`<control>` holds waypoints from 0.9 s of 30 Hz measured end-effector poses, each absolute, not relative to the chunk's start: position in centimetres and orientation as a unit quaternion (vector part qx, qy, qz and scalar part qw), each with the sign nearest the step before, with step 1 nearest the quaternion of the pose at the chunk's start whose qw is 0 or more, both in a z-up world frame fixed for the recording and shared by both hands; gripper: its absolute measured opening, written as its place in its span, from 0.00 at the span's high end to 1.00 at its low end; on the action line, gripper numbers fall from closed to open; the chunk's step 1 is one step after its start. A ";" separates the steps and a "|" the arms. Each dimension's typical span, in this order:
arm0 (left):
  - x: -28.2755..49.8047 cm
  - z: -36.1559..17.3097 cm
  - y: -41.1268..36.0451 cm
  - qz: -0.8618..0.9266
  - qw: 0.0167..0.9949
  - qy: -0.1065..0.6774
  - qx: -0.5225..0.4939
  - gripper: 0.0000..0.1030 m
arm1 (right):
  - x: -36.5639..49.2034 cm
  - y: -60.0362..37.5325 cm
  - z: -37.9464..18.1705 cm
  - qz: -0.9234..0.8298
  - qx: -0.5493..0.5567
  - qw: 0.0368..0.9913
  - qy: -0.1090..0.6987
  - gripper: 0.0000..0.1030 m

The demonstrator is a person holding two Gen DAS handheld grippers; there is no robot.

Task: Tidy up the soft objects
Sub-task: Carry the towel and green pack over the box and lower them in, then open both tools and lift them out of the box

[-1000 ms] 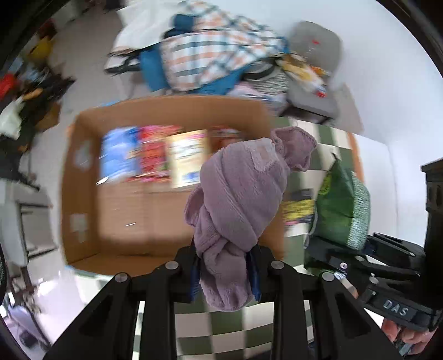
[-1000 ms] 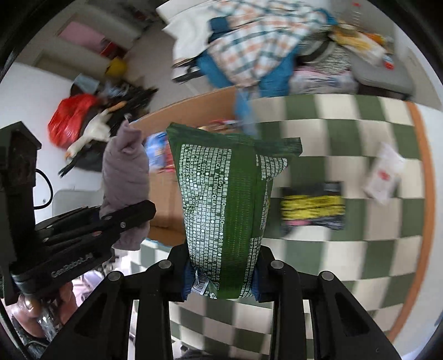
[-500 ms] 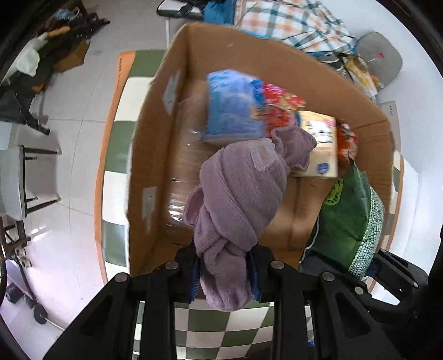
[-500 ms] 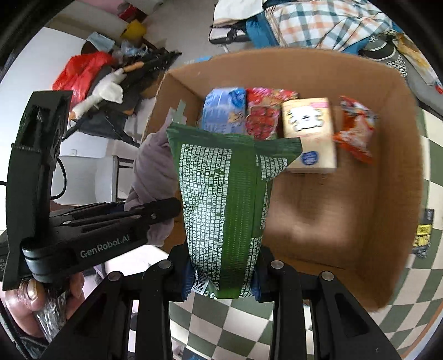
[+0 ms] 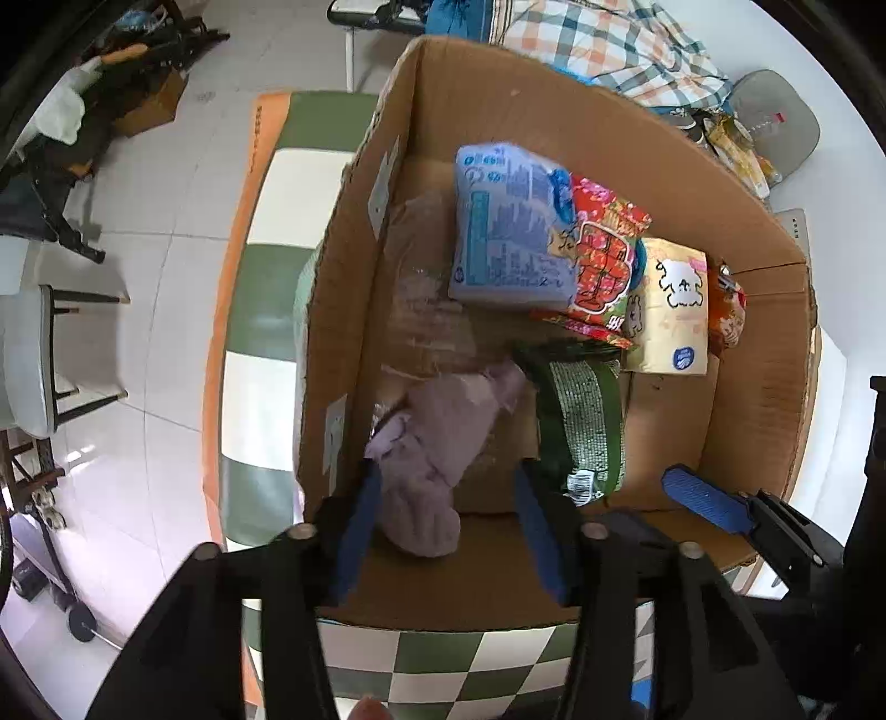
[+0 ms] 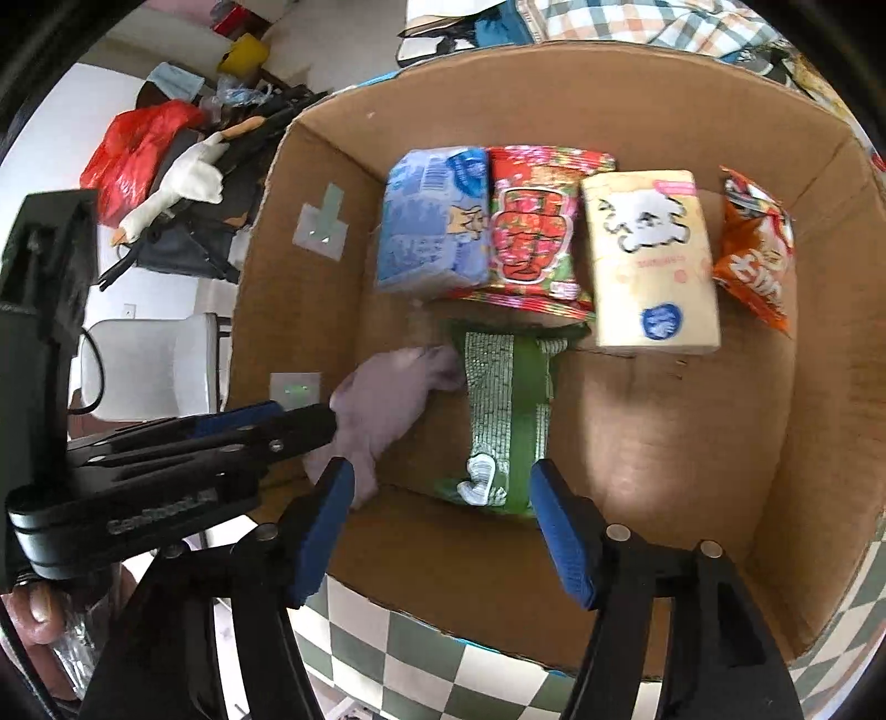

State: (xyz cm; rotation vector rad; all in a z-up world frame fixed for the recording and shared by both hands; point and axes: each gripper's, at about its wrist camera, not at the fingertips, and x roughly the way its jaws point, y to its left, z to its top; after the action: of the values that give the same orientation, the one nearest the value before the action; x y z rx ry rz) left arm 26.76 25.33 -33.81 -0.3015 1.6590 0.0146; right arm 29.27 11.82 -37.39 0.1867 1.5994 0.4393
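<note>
A mauve knotted towel [image 5: 437,443] lies in the cardboard box [image 5: 764,399], near its left wall. A green packet [image 5: 581,421] lies beside it on the right. My left gripper [image 5: 448,531] is open just above the towel, not holding it. My right gripper [image 6: 443,526] is open above the green packet [image 6: 506,410], which lies free on the box floor next to the towel [image 6: 382,404]. Both grippers hover over the box's near edge.
At the back of the box lie a blue packet [image 6: 432,221], a red packet [image 6: 531,232], a cream tissue pack [image 6: 648,255] and an orange snack bag [image 6: 753,260]. A green-and-white checked mat [image 5: 266,310] lies under the box. A plaid cloth pile [image 5: 598,33] lies beyond.
Both grippers have opened. The towel has dropped from the left one and the green packet from the right one; both now lie on the box floor.
</note>
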 end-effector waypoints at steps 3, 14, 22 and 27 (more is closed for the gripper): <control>26.8 -33.2 25.2 0.010 0.675 0.726 -0.127 0.43 | 29.3 10.9 -37.0 0.183 0.079 0.679 0.707 0.34; 24.5 -29.9 23.4 0.034 0.721 0.684 -0.107 0.42 | 27.8 7.4 -34.0 0.148 0.047 0.705 0.692 0.34; 21.8 -28.1 20.5 0.032 0.755 0.648 -0.088 0.42 | 25.5 3.8 -32.1 0.121 0.024 0.727 0.675 0.34; 20.4 -26.6 19.0 0.040 0.779 0.623 -0.067 0.13 | 23.5 1.8 -30.2 0.111 0.017 0.741 0.662 0.26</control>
State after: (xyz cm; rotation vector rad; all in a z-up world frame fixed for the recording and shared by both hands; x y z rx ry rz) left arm 20.38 18.98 -26.64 -0.1438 1.3463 0.0862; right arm 23.50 1.77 -30.24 0.0378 1.4516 0.2423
